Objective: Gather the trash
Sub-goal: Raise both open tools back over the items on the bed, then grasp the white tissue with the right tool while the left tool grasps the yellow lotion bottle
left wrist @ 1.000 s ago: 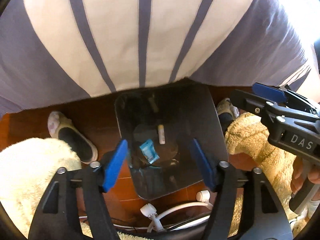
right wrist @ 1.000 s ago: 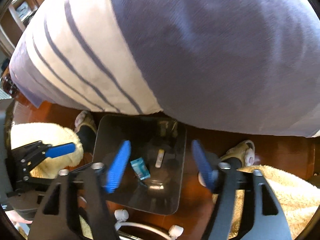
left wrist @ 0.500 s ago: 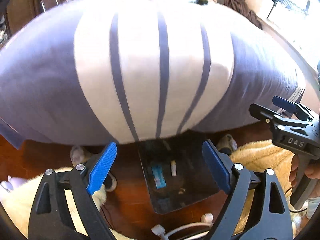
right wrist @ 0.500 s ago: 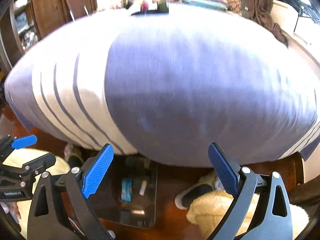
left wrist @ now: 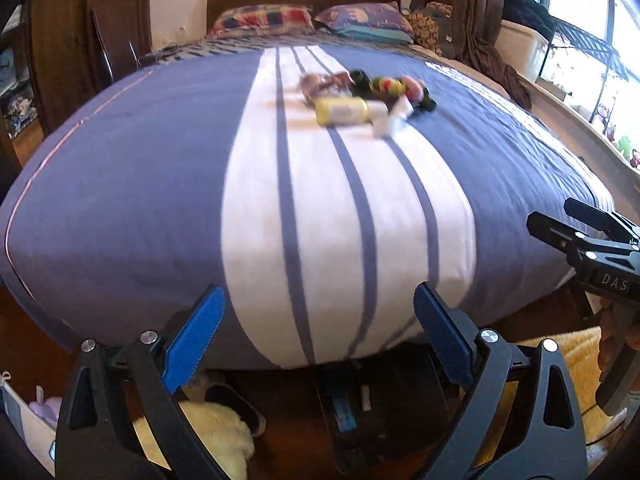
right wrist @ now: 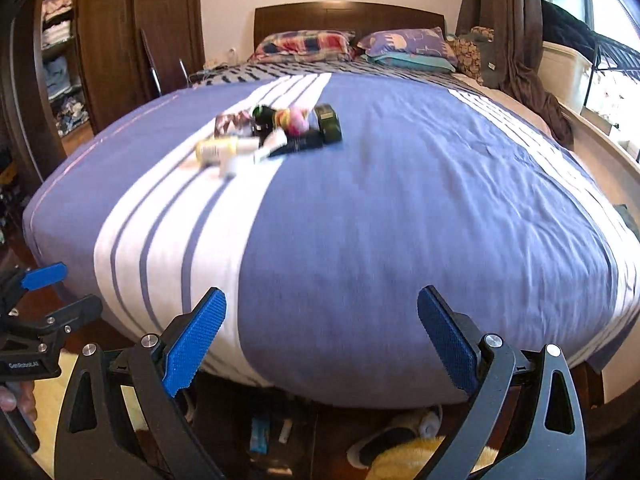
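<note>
Across the striped blue bedspread (left wrist: pixel 140 184), well ahead of me, lies the trash pile (left wrist: pixel 360 100); pillows (right wrist: pixel 352 46) sit beyond. My left gripper (left wrist: pixel 316 334) and right gripper (right wrist: pixel 322 334) hover at the bed's foot, jaws just spread wide, empty, above the dark bin (left wrist: pixel 400 432) on the floor.

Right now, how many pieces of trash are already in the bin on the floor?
2 visible: a blue wrapper and a small white tube to its right, both lying in the dark bin at the foot of the bed. More may be hidden.
</note>
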